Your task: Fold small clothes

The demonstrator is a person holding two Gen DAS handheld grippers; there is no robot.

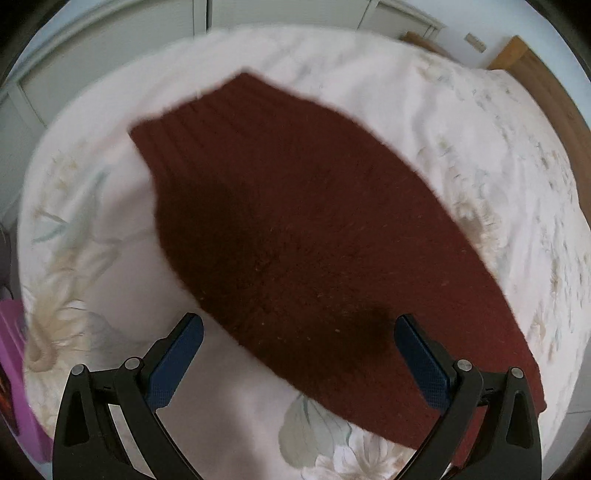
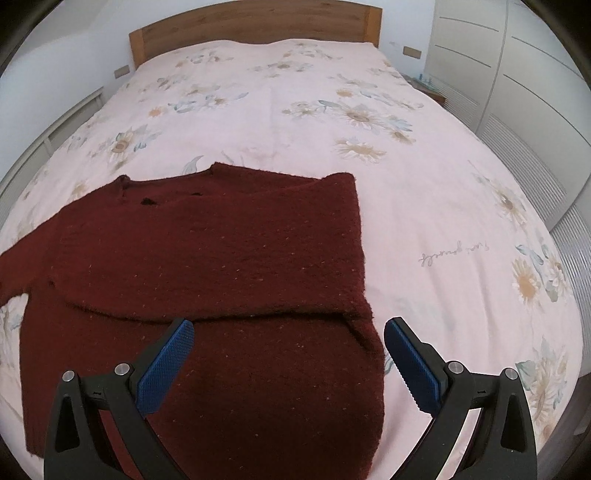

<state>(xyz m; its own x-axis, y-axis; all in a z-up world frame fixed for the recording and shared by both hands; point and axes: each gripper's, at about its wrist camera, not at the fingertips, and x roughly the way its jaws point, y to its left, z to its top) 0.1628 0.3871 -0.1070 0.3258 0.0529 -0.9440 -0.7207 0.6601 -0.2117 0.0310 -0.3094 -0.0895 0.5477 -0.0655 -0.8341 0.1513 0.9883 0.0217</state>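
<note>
A dark red knitted sweater (image 2: 221,258) lies flat on the bed. Its right sleeve is folded across the chest; the left sleeve stretches out to the left edge of the right wrist view. My right gripper (image 2: 288,332) is open and empty, hovering above the sweater's lower right part. In the left wrist view the sweater (image 1: 295,221) runs diagonally. My left gripper (image 1: 297,325) is open and empty above its near edge, holding nothing.
The bed has a pale pink floral cover (image 2: 332,110) and a wooden headboard (image 2: 255,26). White wardrobe doors (image 2: 517,74) stand on the right. A pink-purple object (image 1: 11,369) sits beside the bed on the left.
</note>
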